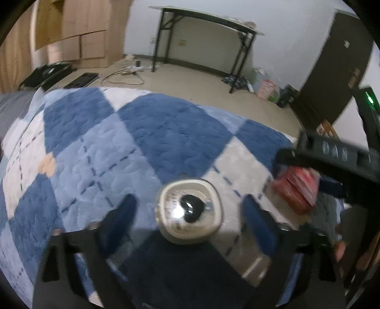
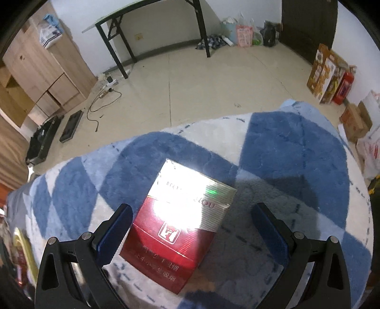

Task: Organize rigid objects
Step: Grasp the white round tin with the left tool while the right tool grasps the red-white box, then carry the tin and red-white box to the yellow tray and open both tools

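Spread under both tools is a plush fleece blanket in a blue, pale-blue and white diamond pattern, and on it the sorting step is judged to be at the approach stage, with nothing lifted yet.

Between the left gripper fingers stands a cream, rounded-square watch-like object with a glossy black face; the jaws are parted, with clear gaps on both sides. A closing squeeze centred on its body is called for next.

Between the right gripper fingers lies a flat red-and-silver glossy cigarette pack; the left pad is just beside its edge, the right pad well apart, so the jaws are open and gripping nothing. Centring is judged needed before closing.

Beyond the tongs the blanket runs on free of objects, then drops off at its far edge to a beige tiled floor, so room ahead is limited. Farther off stands a black-legged folding table.
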Demonstrator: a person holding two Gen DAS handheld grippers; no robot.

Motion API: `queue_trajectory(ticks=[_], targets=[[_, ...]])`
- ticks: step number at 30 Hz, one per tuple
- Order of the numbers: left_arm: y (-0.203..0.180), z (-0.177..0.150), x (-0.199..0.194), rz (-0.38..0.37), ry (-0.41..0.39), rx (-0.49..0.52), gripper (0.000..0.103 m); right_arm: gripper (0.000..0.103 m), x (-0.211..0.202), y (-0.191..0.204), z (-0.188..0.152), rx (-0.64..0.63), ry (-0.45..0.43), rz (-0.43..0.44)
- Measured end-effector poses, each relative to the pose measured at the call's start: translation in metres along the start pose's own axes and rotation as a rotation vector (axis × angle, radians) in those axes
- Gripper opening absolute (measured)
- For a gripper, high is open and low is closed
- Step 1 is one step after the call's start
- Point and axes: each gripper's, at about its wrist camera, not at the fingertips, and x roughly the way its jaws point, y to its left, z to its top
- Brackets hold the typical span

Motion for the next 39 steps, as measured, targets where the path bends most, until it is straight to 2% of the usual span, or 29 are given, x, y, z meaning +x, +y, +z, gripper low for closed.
queue_trajectory(ticks=[1,2,4,5,7,10,13,18,21,24,26,30,36,39], targets=[[0.002,0.000,-0.001,0.009,-0.009,-0.012,0.064,0.095,0.000,0.004,-0.002,-0.019,-0.016,-0.013],[0.004,0.000,-0.002,0.008,-0.010,-0.020,0.057,0.086,-0.002,0.008,-0.004,-0.039,-0.030,-0.012],[0.008,-0.001,-0.005,-0.025,-0.009,-0.011,0.049,0.077,-0.004,0.018,-0.011,-0.099,-0.068,-0.034],[0.009,-0.002,-0.009,-0.038,-0.007,0.002,0.049,0.071,-0.007,0.022,-0.016,-0.121,-0.082,-0.036],[0.012,-0.005,-0.014,-0.050,-0.004,0.032,0.049,0.068,-0.012,0.027,-0.028,-0.159,-0.104,-0.026],[0.018,-0.012,-0.028,-0.071,0.002,0.087,0.049,0.066,-0.028,0.028,-0.050,-0.209,-0.162,-0.002],[0.028,-0.015,-0.048,-0.055,-0.005,0.133,0.049,0.065,-0.047,0.020,-0.073,-0.219,-0.189,0.058],[0.053,-0.016,-0.093,-0.035,-0.031,0.151,0.049,0.064,-0.088,0.011,-0.097,-0.234,-0.226,0.117],[0.078,-0.010,-0.130,0.018,-0.058,0.118,0.049,0.064,-0.113,0.021,-0.104,-0.265,-0.250,0.151],[0.115,0.003,-0.176,0.047,-0.101,0.039,0.049,0.063,-0.142,0.045,-0.114,-0.314,-0.274,0.194],[0.139,0.010,-0.201,0.070,-0.116,0.010,0.049,0.063,-0.158,0.074,-0.122,-0.362,-0.285,0.230],[0.190,0.018,-0.245,0.144,-0.153,0.027,0.049,0.063,-0.176,0.128,-0.142,-0.418,-0.264,0.336],[0.273,0.024,-0.268,0.266,-0.178,0.013,0.049,0.062,-0.175,0.235,-0.191,-0.591,-0.183,0.429],[0.316,0.014,-0.264,0.288,-0.190,-0.074,0.049,0.062,-0.168,0.278,-0.206,-0.654,-0.138,0.463]])
